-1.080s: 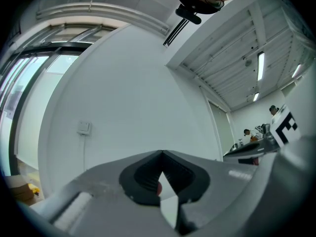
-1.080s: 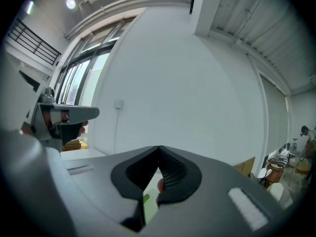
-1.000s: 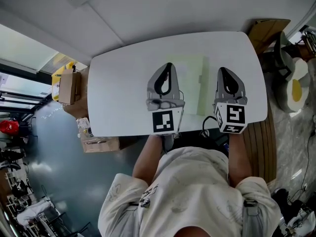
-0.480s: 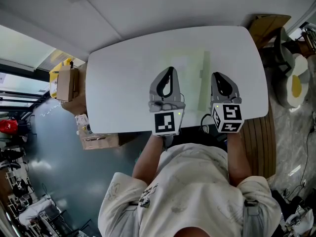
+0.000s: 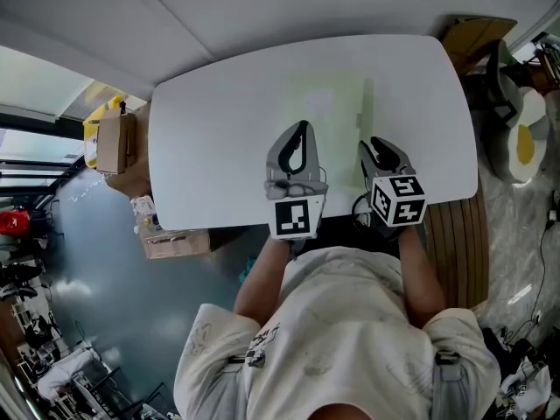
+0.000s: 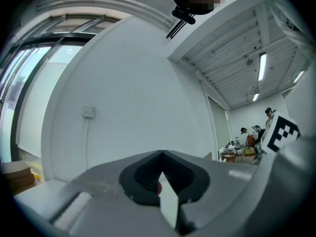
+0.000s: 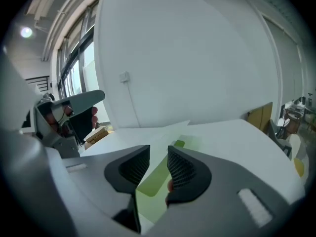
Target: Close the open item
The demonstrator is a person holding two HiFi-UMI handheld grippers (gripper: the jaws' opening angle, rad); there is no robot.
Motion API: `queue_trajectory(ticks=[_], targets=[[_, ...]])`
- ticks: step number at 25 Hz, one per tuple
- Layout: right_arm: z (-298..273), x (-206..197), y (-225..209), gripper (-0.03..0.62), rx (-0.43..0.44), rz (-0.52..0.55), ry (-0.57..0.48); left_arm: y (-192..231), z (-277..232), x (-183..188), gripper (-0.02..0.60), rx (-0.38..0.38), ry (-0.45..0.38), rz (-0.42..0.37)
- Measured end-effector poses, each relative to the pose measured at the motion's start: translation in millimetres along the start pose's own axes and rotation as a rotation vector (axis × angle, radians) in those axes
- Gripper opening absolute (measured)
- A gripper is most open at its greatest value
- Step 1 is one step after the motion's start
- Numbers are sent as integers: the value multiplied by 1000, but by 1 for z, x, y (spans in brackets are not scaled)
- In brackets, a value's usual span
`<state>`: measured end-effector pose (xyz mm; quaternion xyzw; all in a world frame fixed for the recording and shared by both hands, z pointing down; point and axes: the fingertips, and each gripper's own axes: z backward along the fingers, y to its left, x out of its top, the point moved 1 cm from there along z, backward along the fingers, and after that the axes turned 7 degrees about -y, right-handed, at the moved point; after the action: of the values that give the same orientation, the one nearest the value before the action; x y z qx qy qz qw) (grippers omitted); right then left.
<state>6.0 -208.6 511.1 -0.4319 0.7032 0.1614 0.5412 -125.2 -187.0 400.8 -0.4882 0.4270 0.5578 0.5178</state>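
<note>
Pale-green folder (image 5: 325,112) lies on the white desk (image 5: 201,143). At its near edge the left gripper (image 6: 161,153) jaws sit clenched and empty. The right gripper (image 7: 158,154) jaws have just been opening and frame the folder without pressing it.

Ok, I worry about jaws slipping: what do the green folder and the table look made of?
Green folder: thin smooth sheet, probably plastic or coated card, going by its flat lie and soft sheen. Table: hard white top, perhaps laminate or painted board; even colour, no grain.
</note>
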Motion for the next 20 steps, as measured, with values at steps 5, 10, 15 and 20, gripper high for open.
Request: queue_trajectory(ticks=[5,10,15,20], targets=[[-9,-26,4,133,20,-84,86,3,3,-7,2,-1,15,6],[-14,-44,3,137,23,-106,133,2,8,-13,2,0,28,2],[-22,-54,10,135,58,-160,182,7,8,-15,2,-1,36,11],[-22,-61,9,108,54,-199,200,8,9,-15,2,-2,39,18]])
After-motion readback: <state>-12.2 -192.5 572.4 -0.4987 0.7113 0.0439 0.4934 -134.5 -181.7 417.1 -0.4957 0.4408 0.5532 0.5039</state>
